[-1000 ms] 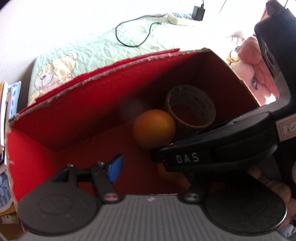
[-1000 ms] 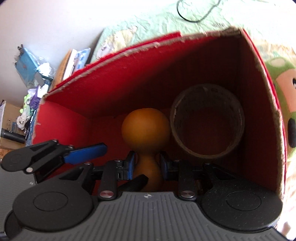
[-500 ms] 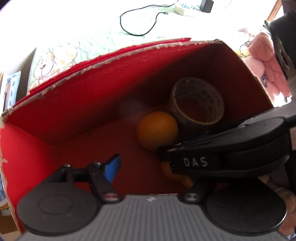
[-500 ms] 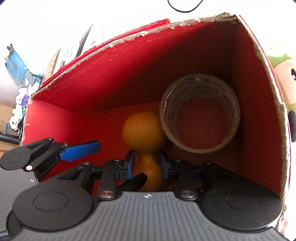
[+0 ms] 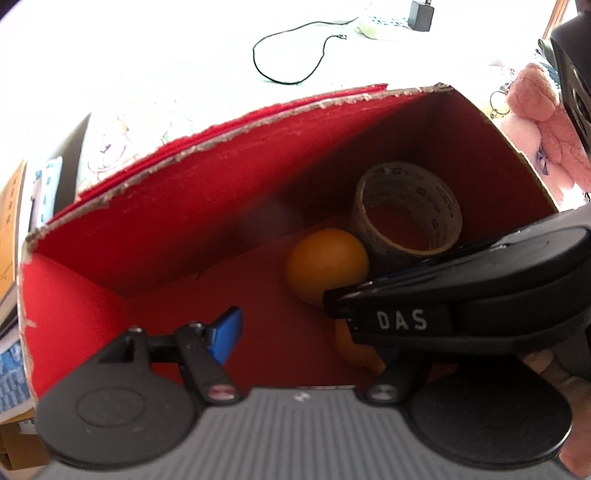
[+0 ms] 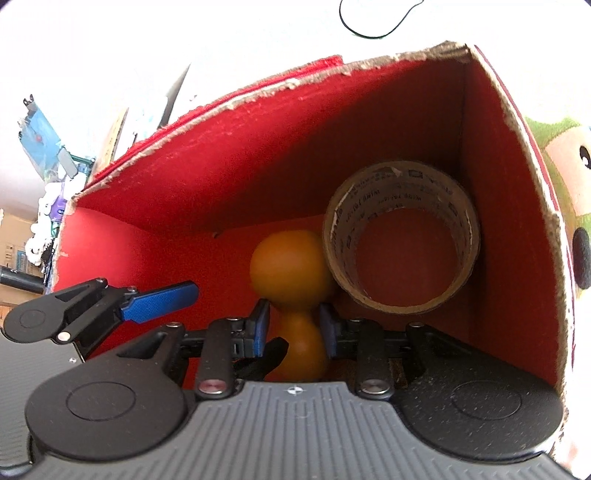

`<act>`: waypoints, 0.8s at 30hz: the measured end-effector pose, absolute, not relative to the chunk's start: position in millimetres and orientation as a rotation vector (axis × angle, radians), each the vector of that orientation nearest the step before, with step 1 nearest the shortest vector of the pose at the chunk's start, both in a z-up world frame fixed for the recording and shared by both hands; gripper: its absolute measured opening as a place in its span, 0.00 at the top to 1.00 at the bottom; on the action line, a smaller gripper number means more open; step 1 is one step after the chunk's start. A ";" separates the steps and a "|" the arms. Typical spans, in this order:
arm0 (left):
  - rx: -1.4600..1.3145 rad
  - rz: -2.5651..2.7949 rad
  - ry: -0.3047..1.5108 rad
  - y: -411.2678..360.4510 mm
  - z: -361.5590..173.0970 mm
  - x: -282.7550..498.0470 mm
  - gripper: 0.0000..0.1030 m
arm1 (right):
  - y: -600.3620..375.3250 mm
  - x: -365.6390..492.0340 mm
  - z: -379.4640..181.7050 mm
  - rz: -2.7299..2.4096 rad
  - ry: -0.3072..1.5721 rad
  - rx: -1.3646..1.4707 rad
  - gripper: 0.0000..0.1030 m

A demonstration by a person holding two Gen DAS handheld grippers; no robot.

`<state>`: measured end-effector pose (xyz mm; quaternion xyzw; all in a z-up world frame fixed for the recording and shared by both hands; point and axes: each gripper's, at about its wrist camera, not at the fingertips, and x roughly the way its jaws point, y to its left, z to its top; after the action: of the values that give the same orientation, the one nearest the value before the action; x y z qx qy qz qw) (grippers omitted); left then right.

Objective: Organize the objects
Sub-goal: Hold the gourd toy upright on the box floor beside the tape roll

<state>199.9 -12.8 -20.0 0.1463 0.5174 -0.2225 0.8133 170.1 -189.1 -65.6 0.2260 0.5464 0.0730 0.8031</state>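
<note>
An orange gourd-shaped toy (image 6: pixel 291 269) hangs inside the red cardboard box (image 6: pixel 258 166), its round head beside a roll of brown tape (image 6: pixel 399 177). My right gripper (image 6: pixel 293 325) is shut on the toy's narrow neck, with a blue pad on each side. In the left wrist view the toy (image 5: pixel 327 269) and tape roll (image 5: pixel 406 184) lie at the box's (image 5: pixel 184 221) right end. My left gripper (image 5: pixel 291 332) is open and holds nothing, over the box floor. Its right finger is hidden behind the right gripper's black body (image 5: pixel 443 306). Its left finger (image 6: pixel 159 301) shows in the right wrist view.
A pink plush toy (image 5: pixel 539 122) lies past the box's right wall, and a green plush (image 6: pixel 565 166) presses against it. A black cable (image 5: pixel 295 55) and charger (image 5: pixel 419 14) lie on the bedding behind. Books and packets (image 6: pixel 40 147) pile up at the left.
My right gripper has carried the orange toy a little further into the box, closer to the tape roll. The left gripper stays put, tilted slightly.
</note>
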 end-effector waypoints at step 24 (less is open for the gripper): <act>0.347 -0.419 1.043 -14.8 -16.1 194.8 0.29 | -194.7 163.9 -47.5 0.176 1.076 0.466 0.69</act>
<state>194.8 -14.8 -16.1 0.1636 0.4920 -0.1977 0.8319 163.9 -194.7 -47.5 0.2197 0.5071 0.0831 0.8292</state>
